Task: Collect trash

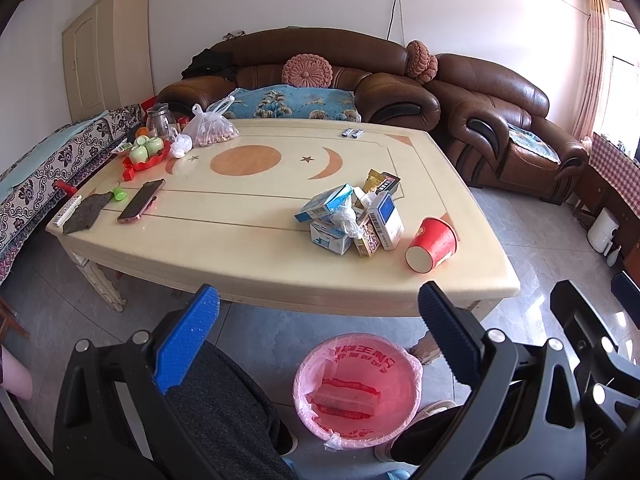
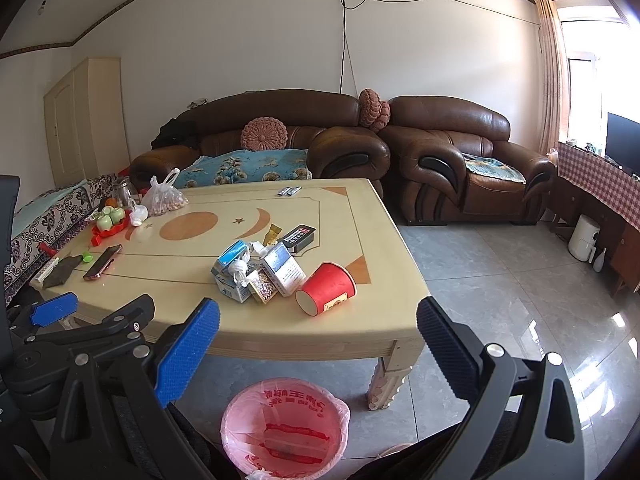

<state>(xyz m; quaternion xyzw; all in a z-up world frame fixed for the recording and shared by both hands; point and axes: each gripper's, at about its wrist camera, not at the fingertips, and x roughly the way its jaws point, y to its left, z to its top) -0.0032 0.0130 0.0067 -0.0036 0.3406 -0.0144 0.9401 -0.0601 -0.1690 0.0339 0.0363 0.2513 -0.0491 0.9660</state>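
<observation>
Only right wrist view shows a television (image 2: 622,140) — tongs (image 2: 318,344) agape.

Cluttered table (image 1: 240,248): boxes (image 1: 344,220), cup (image 1: 432,245)

Left gripper (image 1: 319,312): black frame, silver round screws, one bright blue dimpled finger pad, one dark ribbed. Right gripper (image 2: 318,326): same build. Person wears dark grey trousers (image 1: 224,408).

Our right gripper (image 2: 318,320): jaws spread wide, holding nothing, lower frame.
Red cup (image 2: 326,289): we see it tipped over, mid-frame, beside the boxes (image 2: 256,274).
Pink bin (image 2: 285,428): bottom centre, below table (image 2: 240,332).
</observation>
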